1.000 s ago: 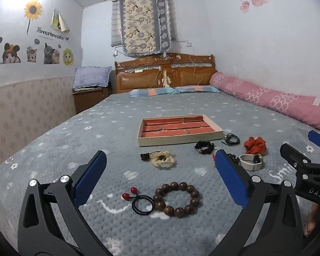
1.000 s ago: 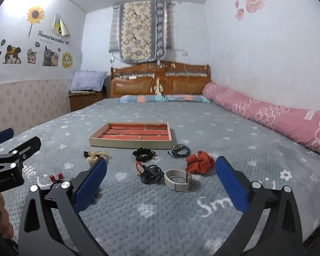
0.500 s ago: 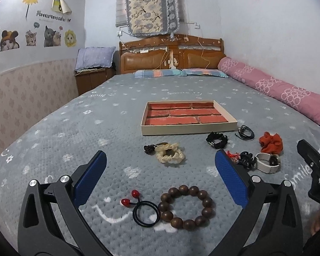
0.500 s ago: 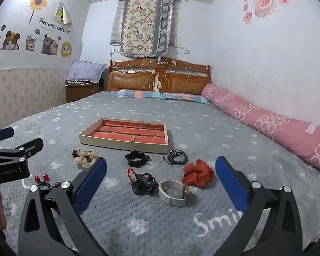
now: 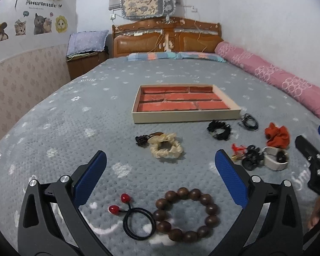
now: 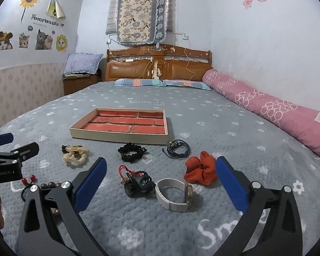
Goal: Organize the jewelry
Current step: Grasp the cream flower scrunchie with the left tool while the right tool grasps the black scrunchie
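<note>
A home bedroom: bed [image 6: 181, 106], wooden headboard [image 6: 157, 68], cat wall stickers [image 6: 42, 39].

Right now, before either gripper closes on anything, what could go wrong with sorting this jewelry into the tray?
1. The black hair tie touches the wooden bead bracelet between the open left gripper's fingers, so one pinch may snag both.
2. The black clip touches the watch and lies on a red cord; lifting one may drag the others.
3. The soft blanket could bunch in the jaws.
</note>
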The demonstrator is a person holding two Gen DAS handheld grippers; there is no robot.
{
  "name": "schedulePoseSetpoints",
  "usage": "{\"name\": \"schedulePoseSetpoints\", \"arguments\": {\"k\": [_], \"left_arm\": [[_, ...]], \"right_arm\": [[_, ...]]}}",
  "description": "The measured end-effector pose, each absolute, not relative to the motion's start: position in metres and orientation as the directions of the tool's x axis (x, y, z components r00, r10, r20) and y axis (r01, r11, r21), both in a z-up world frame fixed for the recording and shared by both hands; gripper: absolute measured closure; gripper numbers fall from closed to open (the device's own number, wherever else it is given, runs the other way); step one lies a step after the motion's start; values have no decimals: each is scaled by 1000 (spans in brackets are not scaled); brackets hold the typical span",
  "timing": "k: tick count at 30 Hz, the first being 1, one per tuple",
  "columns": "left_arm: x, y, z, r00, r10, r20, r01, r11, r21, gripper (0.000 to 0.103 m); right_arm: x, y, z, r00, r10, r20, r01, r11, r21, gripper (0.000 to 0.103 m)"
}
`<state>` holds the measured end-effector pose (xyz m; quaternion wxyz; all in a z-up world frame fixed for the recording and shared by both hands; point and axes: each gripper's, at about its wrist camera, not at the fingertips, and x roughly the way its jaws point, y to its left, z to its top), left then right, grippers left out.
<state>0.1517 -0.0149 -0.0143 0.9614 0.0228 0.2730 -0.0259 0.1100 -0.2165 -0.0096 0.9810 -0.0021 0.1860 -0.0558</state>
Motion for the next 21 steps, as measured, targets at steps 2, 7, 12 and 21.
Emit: {"name": "schedulePoseSetpoints", "arguments": {"k": [2,7,12,21], "left_arm": [[160,-12,-19,837,-40,-546,62,998,22,5],[168,-6,-23,838,-19,-545,41,999,29,5],[182,-2,-22,824,-49,-564,60,998,2,5],[216,-9,-19,774,-102,-625,116,993,-19,5]], "right_arm": [[117,-219,-15,919,-104,-380,105,994,-18,4],[127,-221,-23,912,-113,-394,106,994,-41,4],[138,-226,-26,903,-99,-418,97,995,-26,4],[180,-232,-16,898,-73,-434,82,997,2,4]]}}
